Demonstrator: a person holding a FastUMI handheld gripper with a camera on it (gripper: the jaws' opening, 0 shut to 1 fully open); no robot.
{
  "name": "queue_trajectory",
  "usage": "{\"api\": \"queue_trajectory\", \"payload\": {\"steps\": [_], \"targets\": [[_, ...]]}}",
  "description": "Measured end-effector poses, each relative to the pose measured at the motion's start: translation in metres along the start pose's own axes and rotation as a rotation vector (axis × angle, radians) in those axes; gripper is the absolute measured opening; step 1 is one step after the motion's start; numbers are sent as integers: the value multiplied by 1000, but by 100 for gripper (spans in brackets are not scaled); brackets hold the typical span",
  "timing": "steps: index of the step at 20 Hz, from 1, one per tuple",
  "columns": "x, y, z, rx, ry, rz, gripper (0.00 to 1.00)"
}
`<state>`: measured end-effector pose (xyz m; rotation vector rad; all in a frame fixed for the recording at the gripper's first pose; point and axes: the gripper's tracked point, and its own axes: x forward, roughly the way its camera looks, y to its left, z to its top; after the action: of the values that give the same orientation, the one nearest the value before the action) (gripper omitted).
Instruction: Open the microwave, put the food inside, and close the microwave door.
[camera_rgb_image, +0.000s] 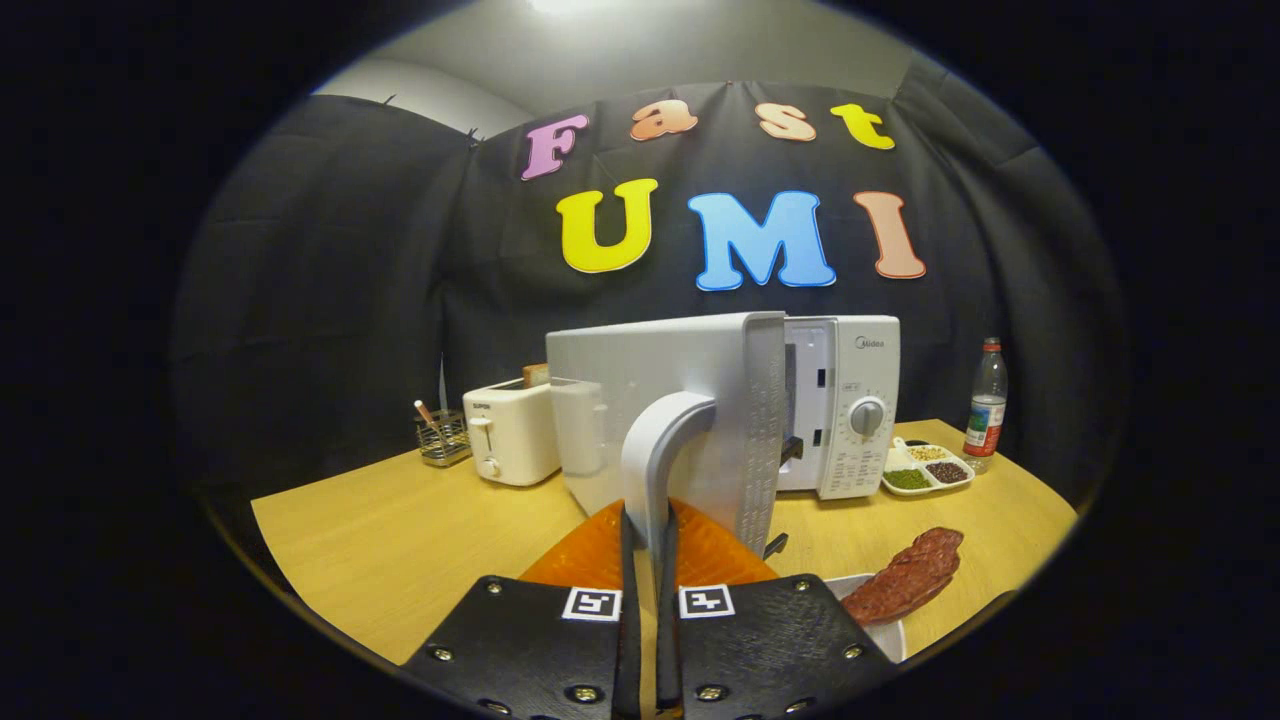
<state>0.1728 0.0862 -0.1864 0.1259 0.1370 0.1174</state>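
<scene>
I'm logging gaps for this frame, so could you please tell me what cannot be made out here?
- Microwave cavity, gripper view: hidden behind the swung-open door.
- Plate under the meat: partly covered by the tongs, which are closed on the door handle.
- Dial markings: too small to read.
- Contents of the divided dish: too small to identify.

The microwave (840, 410) is showing what seems to be "Midea" near its top corner, while the toaster's (512, 432) small mark is staying illegible.
</scene>
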Motion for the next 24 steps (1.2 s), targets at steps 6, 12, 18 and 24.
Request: {"api": "queue_trajectory", "payload": {"steps": [6,12,18,24], "targets": [[-14,81,-7,-58,-15,-39,6],[-13,137,-11,-96,-25,-110,6],[-9,162,-14,-96,9,-191,6],[-23,187,-16,-72,35,-108,25]]}}
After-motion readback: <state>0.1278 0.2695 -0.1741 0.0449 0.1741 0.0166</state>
